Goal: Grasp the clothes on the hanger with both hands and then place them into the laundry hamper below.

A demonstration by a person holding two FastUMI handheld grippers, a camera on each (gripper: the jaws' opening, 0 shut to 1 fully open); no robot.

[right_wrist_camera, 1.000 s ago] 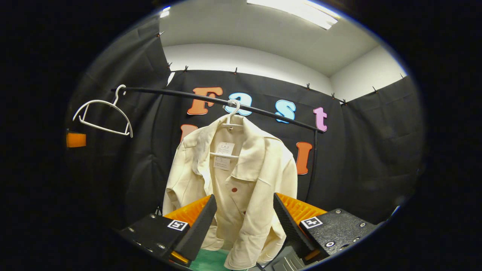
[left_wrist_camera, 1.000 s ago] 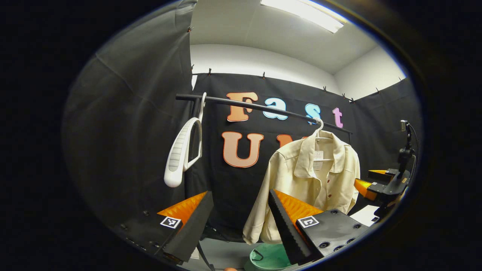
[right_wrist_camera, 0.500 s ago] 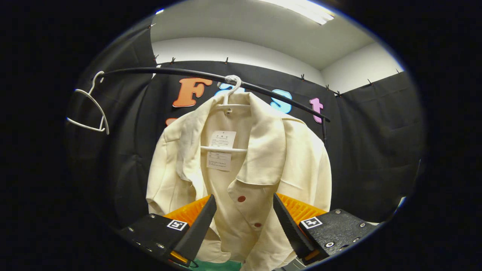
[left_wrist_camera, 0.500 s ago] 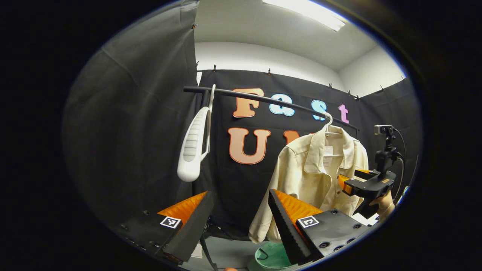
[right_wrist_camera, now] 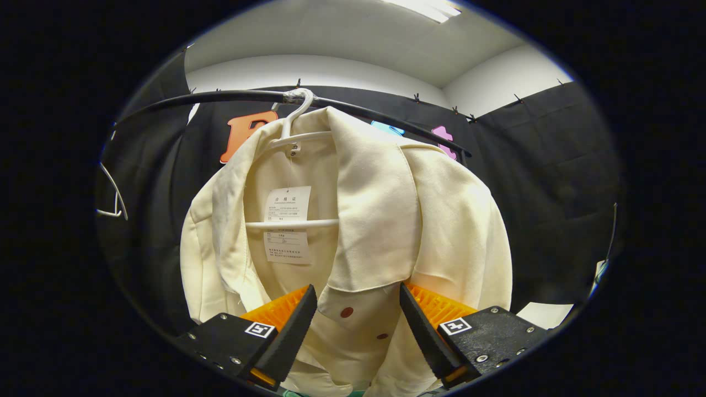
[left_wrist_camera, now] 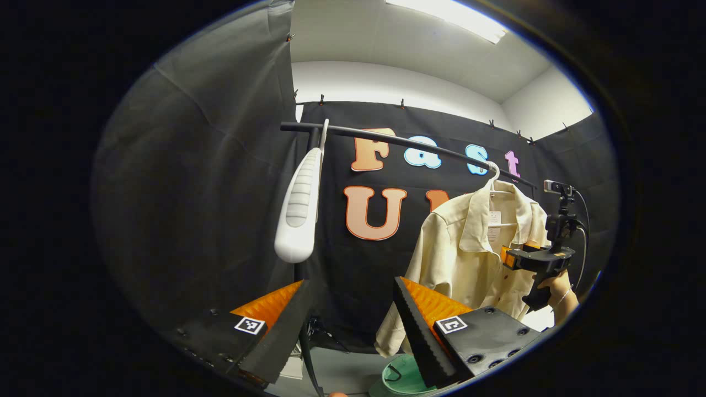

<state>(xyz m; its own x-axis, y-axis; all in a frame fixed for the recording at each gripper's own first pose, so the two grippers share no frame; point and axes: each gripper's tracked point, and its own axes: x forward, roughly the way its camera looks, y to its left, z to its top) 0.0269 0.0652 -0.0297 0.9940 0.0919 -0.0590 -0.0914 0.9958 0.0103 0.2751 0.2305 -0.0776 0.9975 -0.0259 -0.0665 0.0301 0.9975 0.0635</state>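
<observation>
Inspecting the right gripper view, we are finding the right gripper (right_wrist_camera: 356,320) spread wide, its two fingers standing either side of the front placket of the cream shirt (right_wrist_camera: 380,220). We are seeing the cloth lying between the jaws near the lower edge of the collar, but we cannot tell whether either finger is touching it; neither is pressing it. The shirt is hanging on a white hanger (right_wrist_camera: 292,129), whose hook is sitting over the black rail (right_wrist_camera: 220,98). A paper tag (right_wrist_camera: 287,223) is showing inside the open neck, and two dark red buttons are showing just below the collar.

In the left gripper view, we are noting the left gripper (left_wrist_camera: 353,325) also spread, holding nothing, with the booth wall behind its gap. It is standing well apart from the shirt (left_wrist_camera: 463,253), which is hanging at the far right end of the rail (left_wrist_camera: 397,142). An empty white hanger (left_wrist_camera: 300,215) is hanging edge-on at the left end of that rail. We are observing the other gripper (left_wrist_camera: 510,256) at the right, held by a hand (left_wrist_camera: 557,295), up against the shirt's front. The green laundry hamper (left_wrist_camera: 402,377) is standing on the floor below the shirt, partly hidden by the near finger.
</observation>
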